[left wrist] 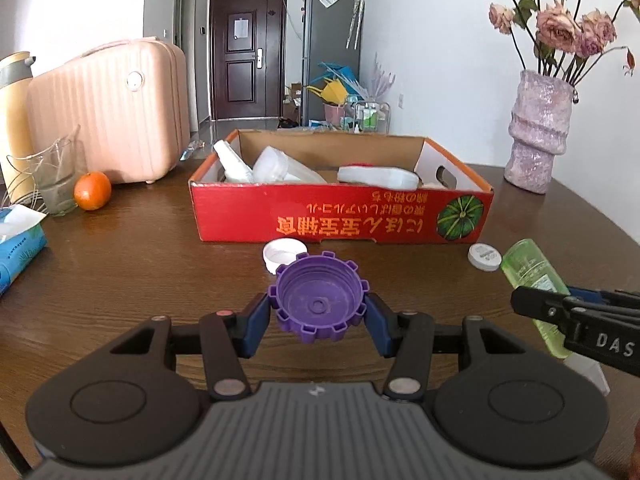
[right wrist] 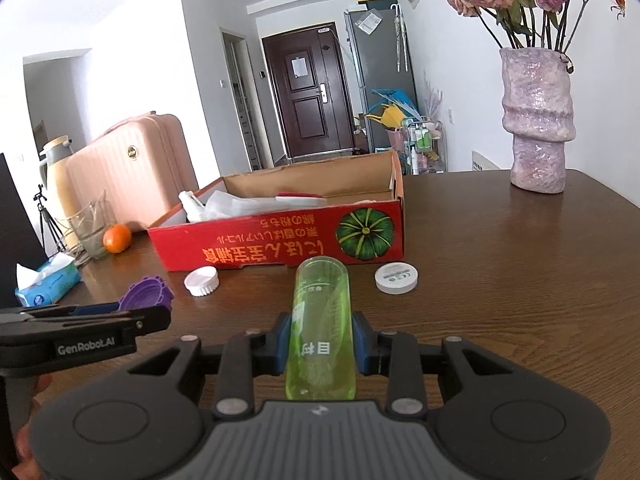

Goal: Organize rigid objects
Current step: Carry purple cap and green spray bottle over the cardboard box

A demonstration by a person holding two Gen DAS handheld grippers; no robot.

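Brown table (left wrist: pixel 120 264): left gripper (left wrist: pixel 318 312) clamps purple cap (left wrist: pixel 318 300), right gripper (right wrist: pixel 320 346) green bottle (right wrist: pixel 320 320); clear the red box (left wrist: pixel 340 216) wall (near side) before releasing.

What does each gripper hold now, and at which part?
Left gripper: purple cap, by opposite sides of its toothed rim. Right gripper: green bottle, across its body.

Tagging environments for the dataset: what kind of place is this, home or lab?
Most likely a lived-in flat, at a dining table: an entry door and fridge down the hall, a pink suitcase and a vase of dried roses on the table.
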